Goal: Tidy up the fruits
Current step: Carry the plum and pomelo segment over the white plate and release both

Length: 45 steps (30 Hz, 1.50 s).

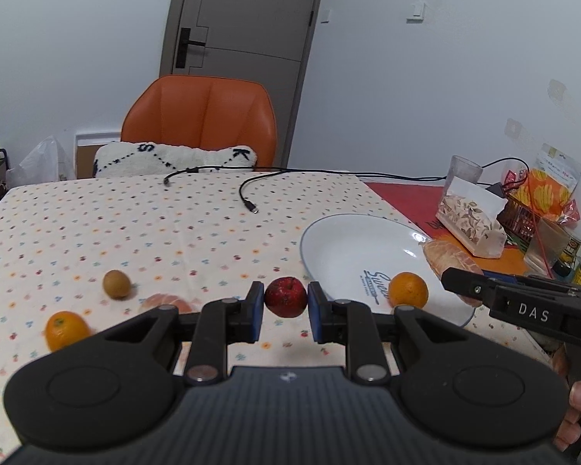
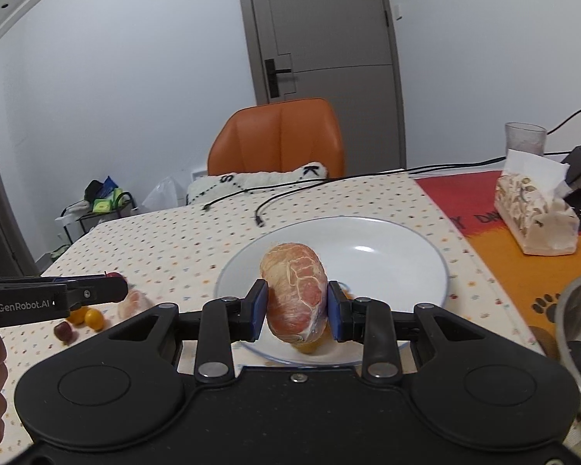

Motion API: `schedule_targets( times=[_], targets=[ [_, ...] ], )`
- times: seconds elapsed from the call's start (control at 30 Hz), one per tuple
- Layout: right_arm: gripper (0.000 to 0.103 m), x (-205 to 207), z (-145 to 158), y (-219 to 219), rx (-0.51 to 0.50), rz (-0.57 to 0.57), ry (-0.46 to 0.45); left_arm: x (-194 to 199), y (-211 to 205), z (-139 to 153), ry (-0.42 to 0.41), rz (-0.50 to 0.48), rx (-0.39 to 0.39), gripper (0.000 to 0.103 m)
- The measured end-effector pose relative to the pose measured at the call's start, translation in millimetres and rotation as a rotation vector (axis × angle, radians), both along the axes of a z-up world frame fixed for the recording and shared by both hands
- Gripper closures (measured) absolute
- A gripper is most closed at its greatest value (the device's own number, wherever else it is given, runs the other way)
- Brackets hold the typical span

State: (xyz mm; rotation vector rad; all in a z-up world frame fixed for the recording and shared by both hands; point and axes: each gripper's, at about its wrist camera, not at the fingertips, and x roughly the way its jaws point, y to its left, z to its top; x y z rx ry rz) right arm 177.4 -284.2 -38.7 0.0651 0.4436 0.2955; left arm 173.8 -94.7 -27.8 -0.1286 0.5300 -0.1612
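Left to right on tablecloth (image 1: 97, 224): orange (image 1: 66, 329), kiwi (image 1: 116, 284), plate (image 1: 352, 244) (second orange (image 1: 408, 290) on its rim); chair (image 1: 205, 124) behind, tissue pack (image 1: 470, 221) right.

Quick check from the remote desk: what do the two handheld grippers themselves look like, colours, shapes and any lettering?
Both match: black plastic bodies, two round housings, a ribbed grey centre panel, silver pivot bolts and blue finger pads. The left gripper reads "GenRobot.AI" on its side; the right gripper reads "DAS". No cables or sleeves show on them.
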Motion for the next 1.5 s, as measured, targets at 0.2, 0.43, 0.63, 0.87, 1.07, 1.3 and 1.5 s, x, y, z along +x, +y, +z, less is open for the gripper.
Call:
schedule_targets(
  times=[0.2,0.43,0.63,0.87,1.07,1.3,1.5],
  targets=[
    [0.073,9,-2,-16,0.013,-0.043,-0.004,13,-13,-1,0.004,-0.011,0.010,0.081],
    [0.072,21,-10,-32,0.019,-0.086,0.006,28,-28,-6,0.023,-0.030,0.019,0.081],
    [0.072,33,-15,-41,0.015,-0.114,0.011,41,-42,-9,0.037,-0.047,0.029,0.081],
    [0.072,48,-21,-50,0.023,-0.129,0.019,54,-58,-15,0.054,-0.071,0.043,0.081],
    [0.072,57,-24,-51,0.018,-0.131,0.018,60,-66,-21,0.071,-0.078,0.053,0.081],
    [0.067,59,-26,-50,0.013,-0.126,0.015,60,-64,-19,0.078,-0.061,0.060,0.077],
    [0.067,50,-19,-53,0.020,-0.128,0.003,49,-52,-14,0.080,-0.040,0.056,0.076]
  ],
)
